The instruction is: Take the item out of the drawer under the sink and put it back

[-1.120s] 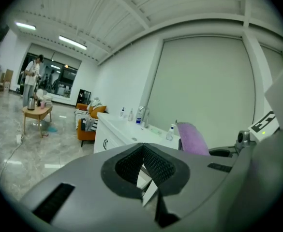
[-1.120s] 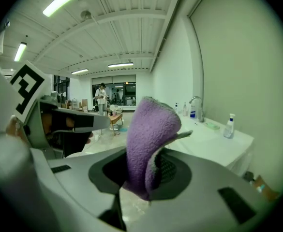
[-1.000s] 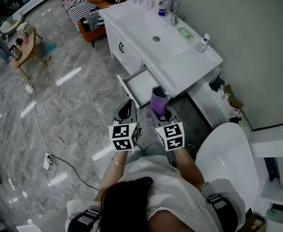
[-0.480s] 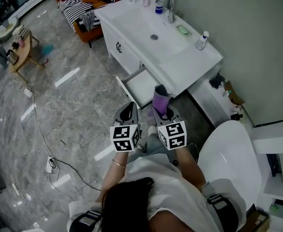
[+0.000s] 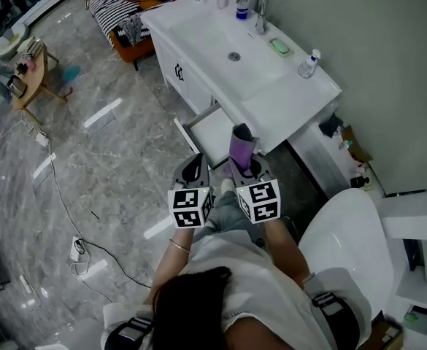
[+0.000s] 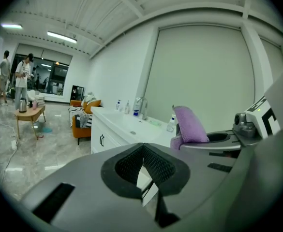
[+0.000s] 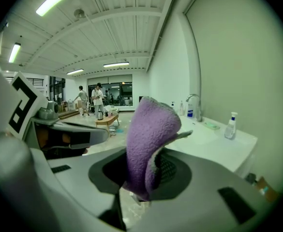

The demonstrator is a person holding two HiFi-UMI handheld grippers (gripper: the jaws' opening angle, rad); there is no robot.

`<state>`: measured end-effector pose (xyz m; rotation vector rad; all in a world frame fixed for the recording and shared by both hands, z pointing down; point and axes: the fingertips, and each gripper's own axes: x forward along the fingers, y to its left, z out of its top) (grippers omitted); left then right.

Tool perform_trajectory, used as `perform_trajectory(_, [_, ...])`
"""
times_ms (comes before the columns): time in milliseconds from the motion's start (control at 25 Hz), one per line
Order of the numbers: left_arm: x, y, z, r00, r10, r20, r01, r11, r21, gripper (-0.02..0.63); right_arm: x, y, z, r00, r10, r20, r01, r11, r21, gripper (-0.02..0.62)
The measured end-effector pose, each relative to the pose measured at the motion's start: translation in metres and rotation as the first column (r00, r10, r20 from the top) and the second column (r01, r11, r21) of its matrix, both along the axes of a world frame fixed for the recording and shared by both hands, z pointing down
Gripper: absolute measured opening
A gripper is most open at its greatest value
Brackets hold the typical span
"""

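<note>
Just beside the open drawer (image 5: 210, 131), the right hand-held gripper (image 5: 244, 168) still clamps the purple cloth (image 5: 241, 145), barely shifted, so its return looks pending, while the left hand-held gripper (image 5: 193, 168) stays closed and empty.

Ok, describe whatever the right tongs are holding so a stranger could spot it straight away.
Find the long white vanity along the wall, then the open drawer below its top. Just in front of that drawer the right tongs pinch a cloth that stands upright. It is the only purple, fuzzy thing there.
</note>
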<state>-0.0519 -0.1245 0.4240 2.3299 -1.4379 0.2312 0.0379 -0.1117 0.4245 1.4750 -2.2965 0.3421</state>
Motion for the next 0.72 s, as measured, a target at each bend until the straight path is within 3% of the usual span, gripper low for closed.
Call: perform_trajectory(720, [0.011, -0.065, 0.032, 0.998, -0.052, 0.026, 0.054, 0.996, -0.075, 0.004, -0.002, -0.076, 0.027, 0.997, -0.077, 0.001, 0.077, 0.994, -0.083, 0.107])
